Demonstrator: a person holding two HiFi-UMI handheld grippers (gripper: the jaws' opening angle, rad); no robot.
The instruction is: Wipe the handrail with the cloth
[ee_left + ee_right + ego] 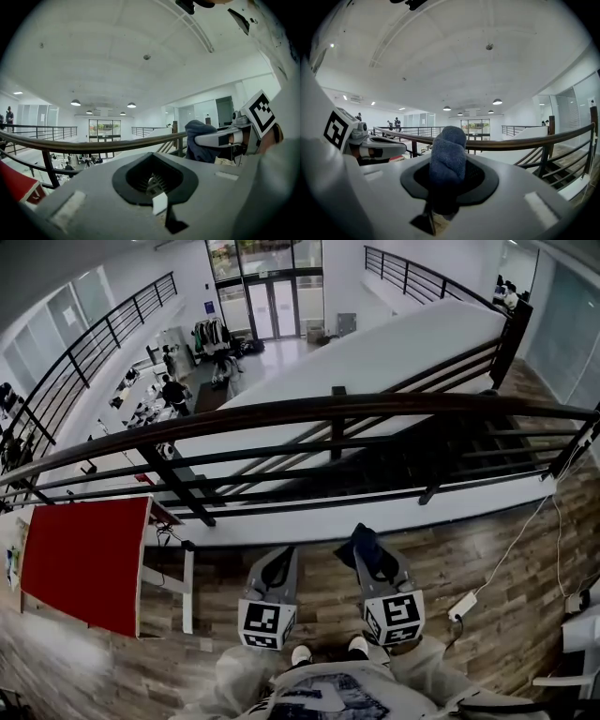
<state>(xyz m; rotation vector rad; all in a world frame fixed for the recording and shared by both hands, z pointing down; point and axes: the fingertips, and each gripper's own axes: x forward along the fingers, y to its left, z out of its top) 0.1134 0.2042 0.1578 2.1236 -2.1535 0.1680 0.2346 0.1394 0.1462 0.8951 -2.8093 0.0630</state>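
Note:
The handrail [309, 412] is a dark wooden bar on black metal posts, curving across the head view ahead of both grippers. My right gripper [372, 551] is shut on a dark blue cloth [367, 542], which bunches up above its jaws [447, 157]. It hangs below and short of the rail [525, 142], not touching it. My left gripper [277, 570] sits beside it to the left, shut with nothing between its jaws [152, 183]. In the left gripper view the cloth [199, 139] shows at the right, the rail [93, 146] beyond.
A red-topped table [84, 559] stands at the left on the wooden floor. A white power strip [462, 606] with its cable lies at the right. Stairs [506, 442] descend behind the railing at the right. Beyond the rail is a drop to a lower floor with people.

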